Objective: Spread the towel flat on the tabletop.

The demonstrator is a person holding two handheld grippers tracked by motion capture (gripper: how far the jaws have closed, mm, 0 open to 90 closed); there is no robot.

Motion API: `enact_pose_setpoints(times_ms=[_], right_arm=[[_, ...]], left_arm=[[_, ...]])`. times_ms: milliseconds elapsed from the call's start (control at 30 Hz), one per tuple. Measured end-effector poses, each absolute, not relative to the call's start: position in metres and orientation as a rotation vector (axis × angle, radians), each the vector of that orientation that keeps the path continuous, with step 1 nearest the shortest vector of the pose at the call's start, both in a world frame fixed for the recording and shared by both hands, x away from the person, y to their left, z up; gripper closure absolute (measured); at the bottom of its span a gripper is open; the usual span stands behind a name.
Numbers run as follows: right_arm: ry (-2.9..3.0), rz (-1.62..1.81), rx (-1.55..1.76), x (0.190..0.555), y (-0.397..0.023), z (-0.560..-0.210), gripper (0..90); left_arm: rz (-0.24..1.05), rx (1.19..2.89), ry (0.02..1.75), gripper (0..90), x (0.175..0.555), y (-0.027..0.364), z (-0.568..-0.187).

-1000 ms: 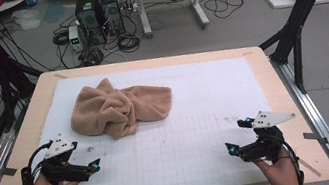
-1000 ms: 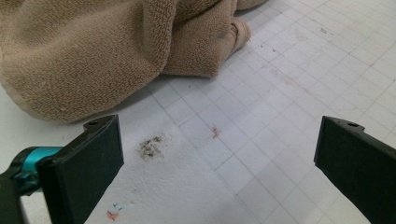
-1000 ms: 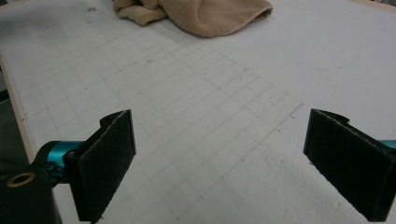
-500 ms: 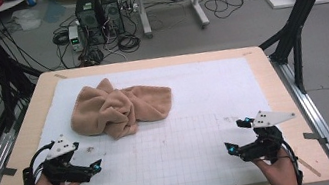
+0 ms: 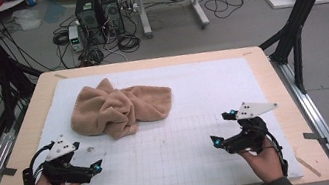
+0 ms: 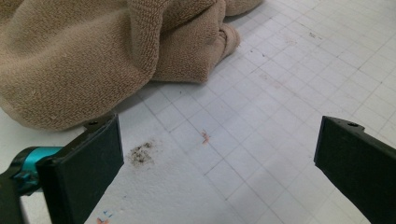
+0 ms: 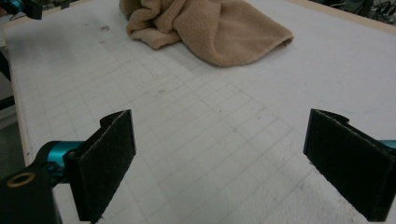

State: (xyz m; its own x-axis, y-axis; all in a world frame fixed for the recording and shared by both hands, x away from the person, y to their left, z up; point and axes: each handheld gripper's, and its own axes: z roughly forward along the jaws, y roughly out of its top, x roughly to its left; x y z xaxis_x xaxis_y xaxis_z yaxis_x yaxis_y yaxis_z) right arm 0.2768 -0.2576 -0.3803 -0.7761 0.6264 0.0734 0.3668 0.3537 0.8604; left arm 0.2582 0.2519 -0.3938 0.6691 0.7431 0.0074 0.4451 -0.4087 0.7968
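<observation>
The towel [image 5: 119, 107] lies bunched on the far left part of the desk [image 5: 259, 64], long axis left to right, just beyond the left gripper [image 5: 95, 167], well apart from the right gripper [image 5: 220, 134]; both jaws are spread and empty.

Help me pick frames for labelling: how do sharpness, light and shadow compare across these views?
High view: even light, soft detail, towel readable. Left gripper view: towel and grid sharp, near claw jaws slightly blurred, faint shadow under the towel. Right gripper view: dimmer, towel a bit soft.
</observation>
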Motion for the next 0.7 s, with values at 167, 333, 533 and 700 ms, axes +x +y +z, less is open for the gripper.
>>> enact_pose_setpoints(times_ms=[167,333,533,700], right_arm=[[2.358,1.392,0.854,0.286,-0.246,-0.371,8.3],[2.383,1.392,0.832,0.296,-0.233,-0.366,8.3],[2.412,1.396,0.797,0.308,-0.215,-0.363,8.3],[2.436,1.387,0.772,0.316,-0.201,-0.360,8.3]], left_arm=[[0.468,2.059,0.913,1.7,0.257,0.254,-0.392],[0.470,2.052,0.914,1.7,0.255,0.256,-0.391],[0.471,2.050,0.914,1.7,0.253,0.257,-0.390],[0.470,2.052,0.913,1.7,0.255,0.257,-0.391]])
